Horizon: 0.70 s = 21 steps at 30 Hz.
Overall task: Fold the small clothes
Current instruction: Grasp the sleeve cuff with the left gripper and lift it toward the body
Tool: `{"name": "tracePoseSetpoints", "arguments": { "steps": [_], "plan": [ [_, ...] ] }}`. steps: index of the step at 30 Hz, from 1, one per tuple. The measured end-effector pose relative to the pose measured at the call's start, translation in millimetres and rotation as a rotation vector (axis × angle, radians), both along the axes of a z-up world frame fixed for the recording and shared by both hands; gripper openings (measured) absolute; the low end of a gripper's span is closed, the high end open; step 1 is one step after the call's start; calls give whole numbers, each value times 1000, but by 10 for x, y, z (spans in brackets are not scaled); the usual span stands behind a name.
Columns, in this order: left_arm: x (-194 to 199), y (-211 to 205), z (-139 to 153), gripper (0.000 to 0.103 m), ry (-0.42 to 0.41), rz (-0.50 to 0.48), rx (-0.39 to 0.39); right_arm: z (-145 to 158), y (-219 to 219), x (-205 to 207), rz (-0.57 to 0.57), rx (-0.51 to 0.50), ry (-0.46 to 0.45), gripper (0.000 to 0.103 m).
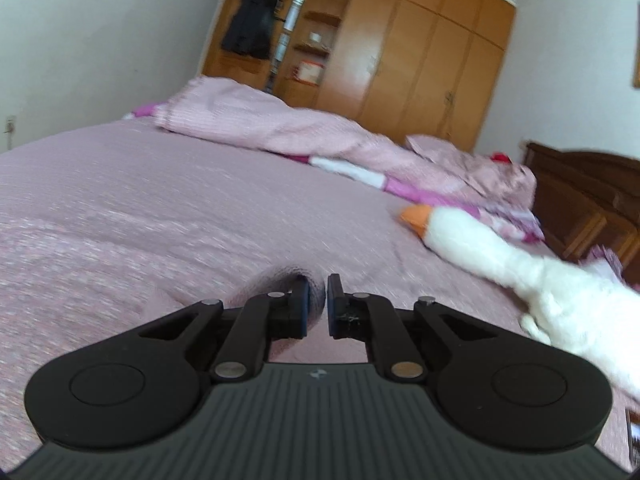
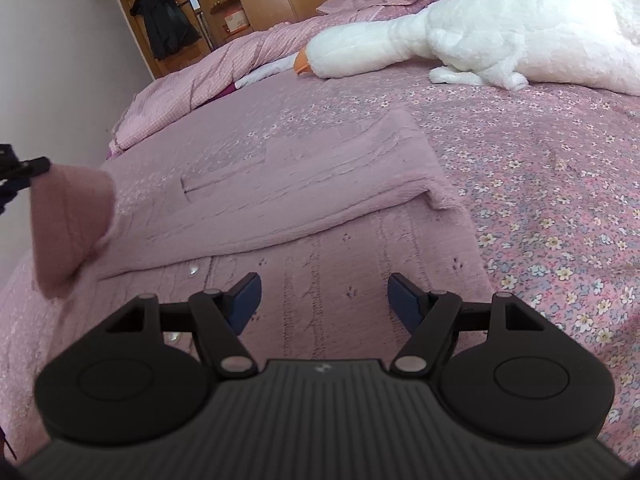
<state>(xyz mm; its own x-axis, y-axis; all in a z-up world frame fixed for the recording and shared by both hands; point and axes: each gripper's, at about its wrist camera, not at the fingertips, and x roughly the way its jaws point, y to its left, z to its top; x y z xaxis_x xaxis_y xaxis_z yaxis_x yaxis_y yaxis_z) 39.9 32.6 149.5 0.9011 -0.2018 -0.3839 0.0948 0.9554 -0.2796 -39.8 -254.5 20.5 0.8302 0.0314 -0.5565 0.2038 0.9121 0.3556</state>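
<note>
My left gripper (image 1: 318, 304) pinches the sleeve cuff (image 2: 68, 224), lifted beside the pink cardigan (image 2: 320, 208); my right gripper (image 2: 322, 300) hovers spread over its hem, nearer.

Your left tool (image 1: 318, 306) hides most of the pink cardigan (image 1: 280, 280); only a blurred fold shows between its tips. In the right wrist view the frame's left edge cuts that tool off beside the cardigan's lifted sleeve. The plush goose (image 1: 520, 264) runs out past the right edge, smeared.

Knit cardigan (image 2: 328, 216), matt plastic grippers
</note>
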Motion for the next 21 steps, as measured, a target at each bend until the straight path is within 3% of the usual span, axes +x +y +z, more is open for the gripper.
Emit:
{"name": "tracePoseSetpoints", "arguments": {
  "steps": [10, 21],
  "plan": [
    [37, -640, -558, 10, 115, -132, 83, -59, -63, -21, 3, 31, -7, 72],
    [19, -593, -1083, 11, 259, -177, 91, -95, -49, -26, 9, 28, -5, 71]
  ]
}}
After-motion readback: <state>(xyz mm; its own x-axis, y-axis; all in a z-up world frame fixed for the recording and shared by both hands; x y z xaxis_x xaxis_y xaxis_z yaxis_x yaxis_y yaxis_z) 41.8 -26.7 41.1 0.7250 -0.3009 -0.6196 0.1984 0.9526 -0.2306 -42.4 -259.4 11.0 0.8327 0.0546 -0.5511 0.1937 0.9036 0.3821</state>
